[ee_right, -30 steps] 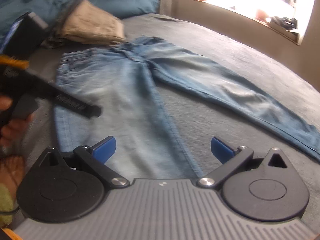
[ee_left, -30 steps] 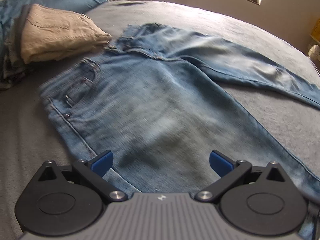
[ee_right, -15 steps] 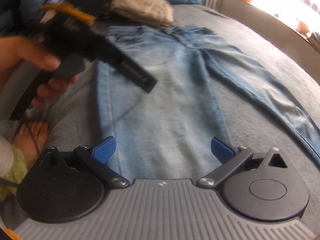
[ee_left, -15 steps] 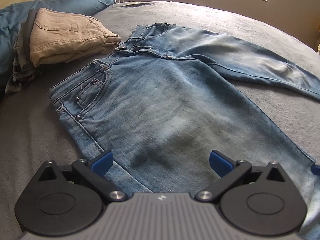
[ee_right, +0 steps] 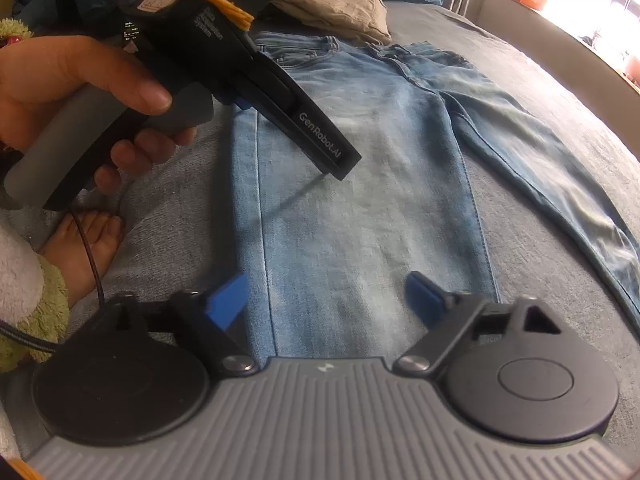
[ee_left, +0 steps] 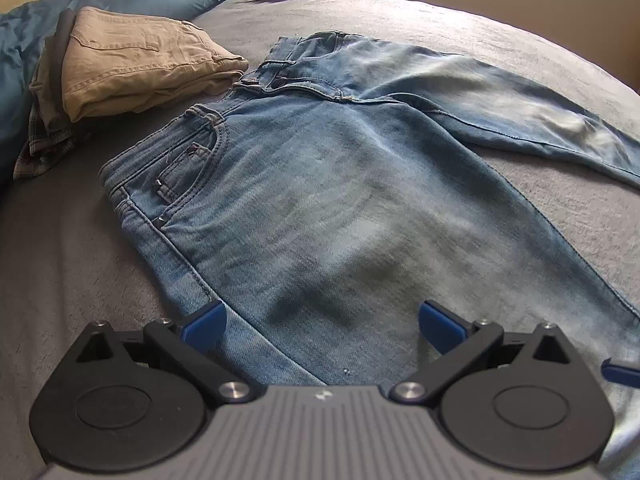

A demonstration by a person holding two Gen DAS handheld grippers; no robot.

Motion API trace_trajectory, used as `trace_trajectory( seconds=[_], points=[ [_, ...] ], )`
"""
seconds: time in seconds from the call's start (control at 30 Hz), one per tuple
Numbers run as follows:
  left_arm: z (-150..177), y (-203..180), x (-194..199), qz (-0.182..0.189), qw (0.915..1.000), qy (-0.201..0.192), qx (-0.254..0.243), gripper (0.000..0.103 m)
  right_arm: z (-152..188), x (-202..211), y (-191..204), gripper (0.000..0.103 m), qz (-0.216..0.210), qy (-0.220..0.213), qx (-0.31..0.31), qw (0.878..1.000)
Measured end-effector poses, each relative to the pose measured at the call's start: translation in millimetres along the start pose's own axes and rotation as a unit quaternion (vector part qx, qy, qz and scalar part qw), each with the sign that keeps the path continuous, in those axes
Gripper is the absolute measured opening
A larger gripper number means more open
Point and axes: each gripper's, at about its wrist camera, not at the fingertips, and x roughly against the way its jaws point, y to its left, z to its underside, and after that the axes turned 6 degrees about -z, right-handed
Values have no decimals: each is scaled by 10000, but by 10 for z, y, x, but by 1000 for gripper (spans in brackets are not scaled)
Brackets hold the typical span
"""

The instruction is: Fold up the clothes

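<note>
At the bottom of each view, the left gripper (ee_left: 320,320) gapes wide while the right gripper (ee_right: 326,296) is closing, both pinching nothing, over soft faded jeans (ee_left: 320,200) spread flat mid-frame on the fuzzy grey bed (ee_left: 60,260), folded tan trousers (ee_left: 136,60) upper left.

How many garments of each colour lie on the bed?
Blue: 1, the jeans, spread flat.
Tan: 1, the folded trousers.
Plaid: 1, a folded garment under the trousers.
Total: 3
</note>
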Motion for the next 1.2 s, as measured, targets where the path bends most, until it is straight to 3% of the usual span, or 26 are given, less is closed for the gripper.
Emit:
trace_trajectory(
  seconds=[0.33, 0.63, 0.83, 1.2],
  points=[
    [4, 8, -21, -63, 10000, 45, 21, 103, 22, -50, 17, 51, -265, 168, -48, 9995],
    [5, 27, -35, -131, 9999, 90, 30, 103, 40, -157, 188, 47, -453, 248, 381, 9979],
    [15, 33, -43, -152, 9998, 97, 23, 103, 77, -267, 305, 41, -323, 388, 796, 9955],
    [23, 47, -59, -159, 9998, 122, 50, 103, 44, -256, 245, 16, -253, 327, 704, 9967]
  ],
)
